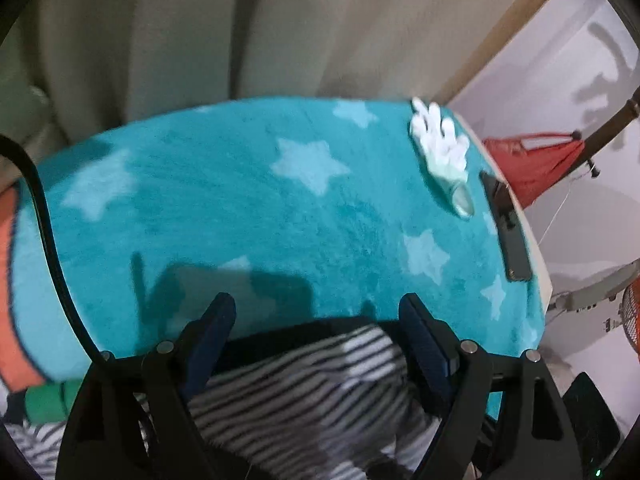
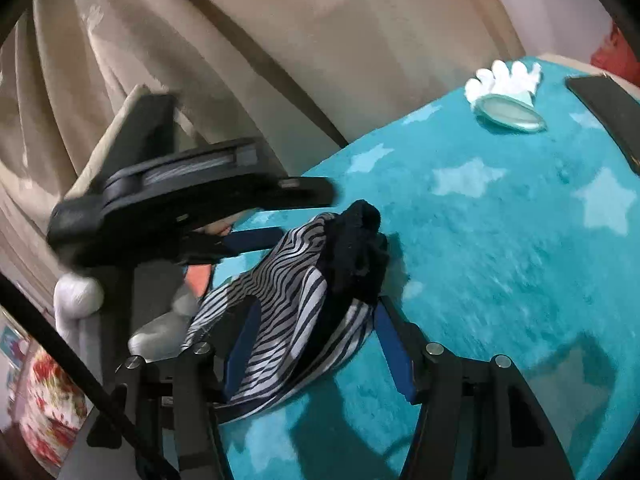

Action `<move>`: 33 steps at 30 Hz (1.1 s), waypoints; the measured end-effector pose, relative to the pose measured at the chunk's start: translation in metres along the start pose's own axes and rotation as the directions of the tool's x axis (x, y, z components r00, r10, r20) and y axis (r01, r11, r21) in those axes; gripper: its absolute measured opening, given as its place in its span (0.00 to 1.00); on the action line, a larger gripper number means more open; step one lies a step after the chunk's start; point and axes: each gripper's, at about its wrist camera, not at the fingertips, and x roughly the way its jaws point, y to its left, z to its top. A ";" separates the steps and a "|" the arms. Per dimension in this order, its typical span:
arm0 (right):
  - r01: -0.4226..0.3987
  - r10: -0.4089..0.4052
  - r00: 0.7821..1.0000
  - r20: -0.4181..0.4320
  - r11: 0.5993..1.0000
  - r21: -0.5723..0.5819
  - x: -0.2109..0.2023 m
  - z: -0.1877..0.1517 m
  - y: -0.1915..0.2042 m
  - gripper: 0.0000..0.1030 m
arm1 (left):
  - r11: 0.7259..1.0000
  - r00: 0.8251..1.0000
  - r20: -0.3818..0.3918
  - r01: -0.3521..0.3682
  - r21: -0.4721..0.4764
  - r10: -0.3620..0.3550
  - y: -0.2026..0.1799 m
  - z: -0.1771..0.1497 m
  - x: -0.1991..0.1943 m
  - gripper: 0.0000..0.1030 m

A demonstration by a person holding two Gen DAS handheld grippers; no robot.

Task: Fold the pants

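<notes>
The pants (image 1: 304,392) are black-and-white zebra-striped with a dark waistband, bunched at the near edge of a teal star blanket (image 1: 240,200). In the left wrist view they lie under and between the fingers of my left gripper (image 1: 316,312), which is open. In the right wrist view the pants (image 2: 296,304) are heaped between the fingers of my right gripper (image 2: 316,316), also open, with the dark waistband (image 2: 360,248) on top. The left gripper (image 2: 188,196) shows there too, blurred, just left of the heap.
A white glove (image 1: 440,144) lies at the blanket's far right, also seen in the right wrist view (image 2: 508,88). A dark flat device (image 1: 508,228) lies along the right edge. Beige curtains (image 1: 200,40) hang behind. A red cloth (image 1: 532,164) hangs beyond the edge.
</notes>
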 end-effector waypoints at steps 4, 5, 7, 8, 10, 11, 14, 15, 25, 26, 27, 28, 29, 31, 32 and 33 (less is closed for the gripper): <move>-0.027 0.028 0.999 -0.018 0.999 0.039 0.010 0.001 -0.010 0.20 | 0.998 0.998 -0.030 0.056 0.023 -0.056 0.000 -0.003 0.004 0.42; -0.043 0.043 0.999 -0.012 0.998 0.041 0.010 0.002 -0.010 0.18 | 0.996 0.995 -0.045 0.094 0.006 -0.094 0.004 -0.004 0.002 0.34; -0.048 0.048 0.999 -0.003 0.999 0.003 0.008 0.004 -0.002 0.17 | 0.993 0.993 -0.015 0.115 -0.027 -0.115 0.010 -0.008 -0.008 0.33; -0.049 0.049 0.999 0.002 0.999 -0.019 0.007 0.005 0.003 0.16 | 0.992 0.993 0.016 0.121 -0.042 -0.120 0.014 -0.012 -0.017 0.33; -0.056 0.057 0.998 0.010 0.996 -0.076 0.006 0.009 0.020 0.16 | 0.990 0.991 0.083 0.114 -0.088 -0.107 0.025 -0.020 -0.037 0.35; -0.055 0.057 0.998 0.013 0.991 -0.118 0.006 0.011 0.032 0.16 | 0.986 0.987 0.130 0.110 -0.123 -0.094 0.033 -0.027 -0.051 0.37; -0.069 0.071 0.997 -0.002 0.971 -0.230 0.010 0.013 0.065 0.16 | 0.975 0.968 0.244 0.102 -0.195 -0.053 0.058 -0.050 -0.095 0.45; -0.078 0.077 0.997 -0.014 0.959 -0.271 0.013 0.011 0.077 0.16 | 0.974 0.961 0.275 0.084 -0.212 -0.023 0.066 -0.060 -0.110 0.46; -0.259 0.094 0.944 -0.317 0.809 -0.528 0.063 -0.059 0.165 0.33 | 0.938 0.866 0.428 -0.119 -0.326 0.259 0.137 -0.178 -0.222 0.70; -0.273 0.115 0.942 -0.316 0.811 -0.517 0.056 -0.058 0.165 0.36 | 0.926 0.850 0.440 -0.134 -0.352 0.290 0.148 -0.191 -0.231 0.70; -0.281 0.136 0.943 -0.304 0.815 -0.507 0.047 -0.055 0.164 0.37 | 0.918 0.839 0.446 -0.143 -0.371 0.311 0.154 -0.199 -0.235 0.70; -0.279 0.151 0.947 -0.283 0.823 -0.495 0.037 -0.049 0.161 0.37 | 0.903 0.826 0.450 -0.153 -0.401 0.340 0.165 -0.210 -0.241 0.71; -0.265 0.151 0.954 -0.261 0.833 -0.486 0.031 -0.043 0.159 0.38 | 0.887 0.816 0.449 -0.157 -0.434 0.364 0.176 -0.218 -0.245 0.71; -0.187 0.106 0.975 -0.196 0.868 -0.461 0.026 -0.025 0.155 0.38 | 0.864 0.809 0.446 -0.143 -0.483 0.384 0.193 -0.228 -0.247 0.71; -0.157 0.082 0.980 -0.180 0.877 -0.454 0.029 -0.019 0.153 0.37 | 0.850 0.808 0.444 -0.126 -0.512 0.387 0.203 -0.233 -0.249 0.71; -0.122 0.052 0.985 -0.167 0.886 -0.447 0.033 -0.016 0.156 0.37 | 0.842 0.807 0.445 -0.116 -0.526 0.389 0.209 -0.238 -0.252 0.71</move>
